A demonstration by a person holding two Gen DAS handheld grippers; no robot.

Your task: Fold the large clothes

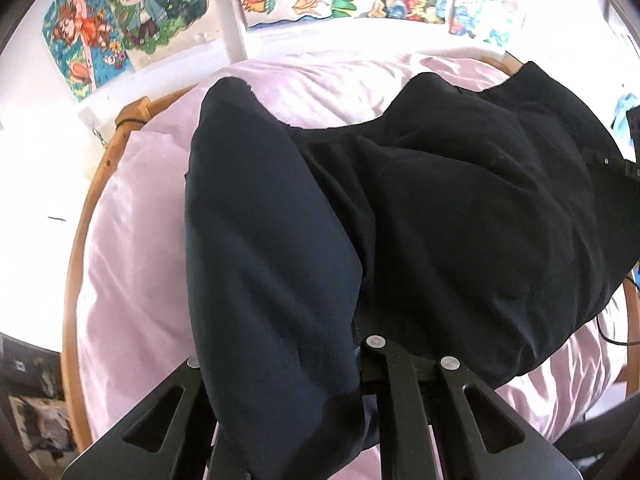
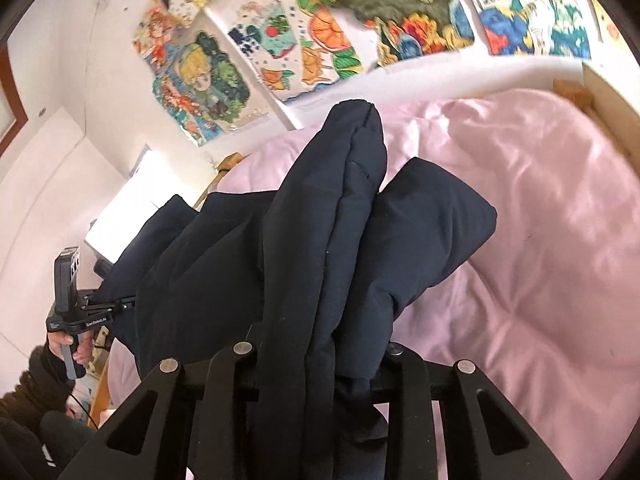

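1. Left tool (image 1: 320, 364), in the left wrist view, is clamped narrow on the near edge of the dark navy garment (image 1: 420, 208), whose cloth bunches between its black fingers (image 1: 390, 364) and spills over the left one.
2. From that grip the garment runs away up the picture over the pink bedding (image 1: 132, 248); one long panel on the left reaches toward the wall, its far end squared off, while a wider mass spreads right toward the right tool (image 1: 618, 166), only partly in sight at the edge.
3. A wooden bed frame (image 1: 86, 216) curves around the bedding, with colourful drawings (image 1: 132, 12) on the white wall beyond.
4. Right tool (image 2: 320, 364), in the right wrist view, is pinched on a thick fold of the same garment (image 2: 320, 240), several layers gathered between its fingers (image 2: 242, 364).
5. Here the long fold points straight away toward the wall, raised above the bedding (image 2: 540, 240), and a sheet of it stretches left to the left tool (image 2: 116, 304), held by a hand (image 2: 74, 346).
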